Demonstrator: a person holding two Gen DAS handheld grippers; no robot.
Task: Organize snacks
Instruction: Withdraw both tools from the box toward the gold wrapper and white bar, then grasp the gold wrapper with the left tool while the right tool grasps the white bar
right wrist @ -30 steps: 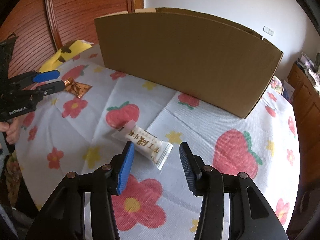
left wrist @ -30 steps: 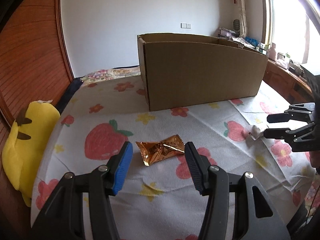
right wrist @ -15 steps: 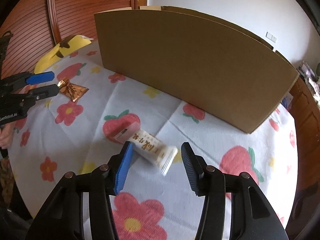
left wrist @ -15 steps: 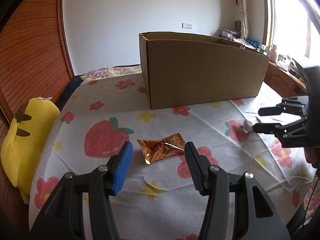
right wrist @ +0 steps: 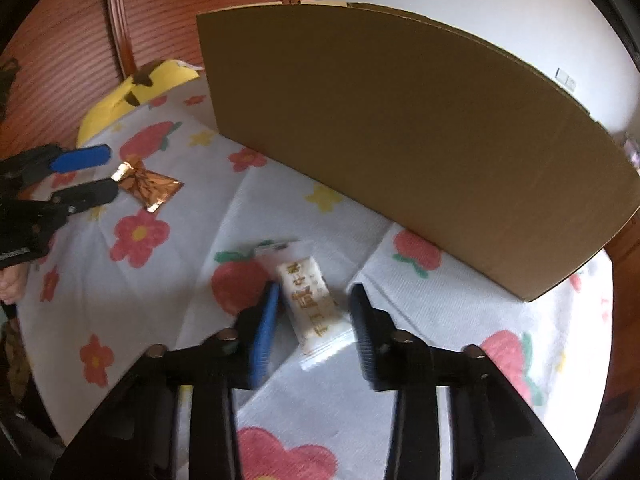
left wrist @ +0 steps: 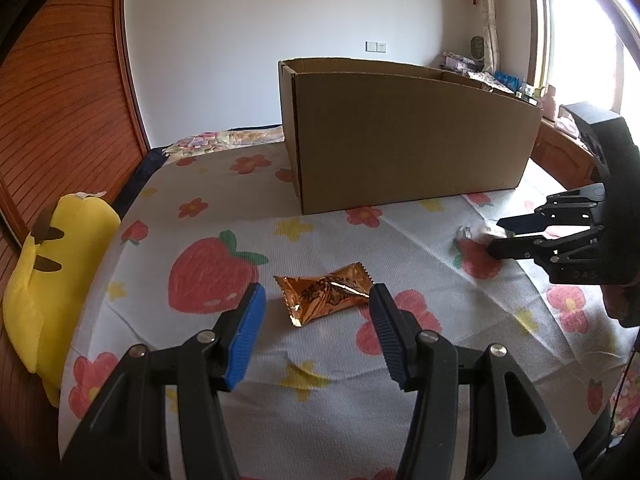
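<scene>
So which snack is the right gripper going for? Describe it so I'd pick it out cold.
Start at the big cardboard box on the flowery cloth. In front of its long side, on a printed strawberry, lies a white packet with gold lettering, between the open right gripper fingers. The only other snack, an orange foil packet, lies by the left gripper.

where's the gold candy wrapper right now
The gold candy wrapper lies on the fruit-print cloth between the open fingers of the left gripper, in front of the cardboard box.
</scene>
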